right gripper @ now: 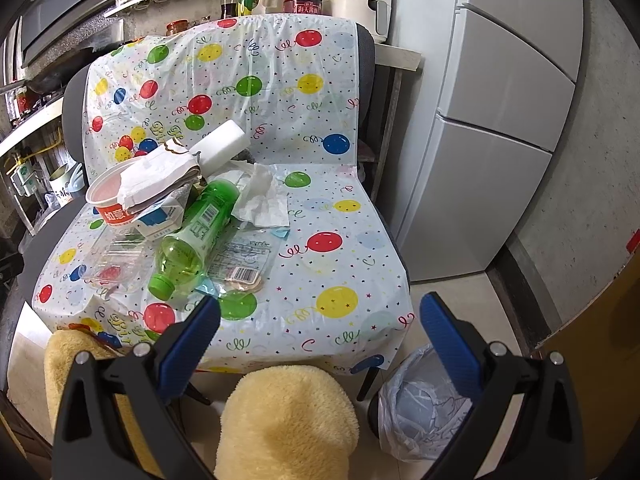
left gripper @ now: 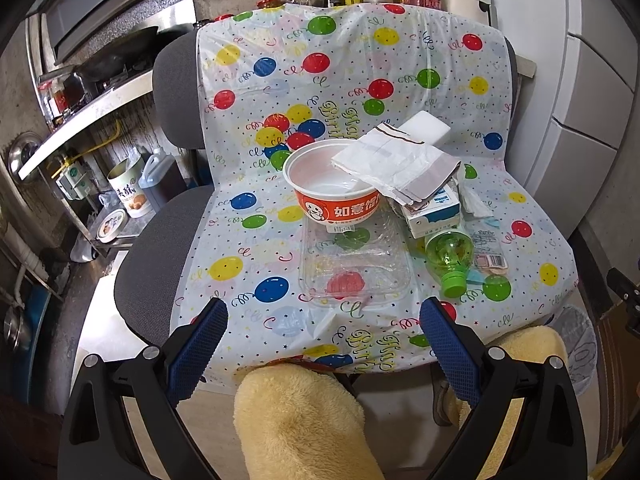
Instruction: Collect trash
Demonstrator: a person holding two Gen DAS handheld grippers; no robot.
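1. Kitchen surroundings are being shown: a chair (right gripper: 362,56) draped in a balloon-print plastic cover (right gripper: 320,240) is serving as the surface, beside a fridge (right gripper: 500,128).
2. Trash is being kept piled on the seat: a red paper bowl (left gripper: 334,194), a clear plastic tray (left gripper: 356,268), a green bottle (right gripper: 192,236), a milk carton (left gripper: 434,210) and crumpled tissue (right gripper: 262,200).
3. Both the left tongs (left gripper: 324,320) and the right tongs (right gripper: 320,320) are being held wide apart and empty, short of the pile.
4. Collection is judged as just being started; a lined bin (right gripper: 420,412) is waiting on the floor at the right.
5. Next, one item, probably the bottle, is needing to be approached and gripped.
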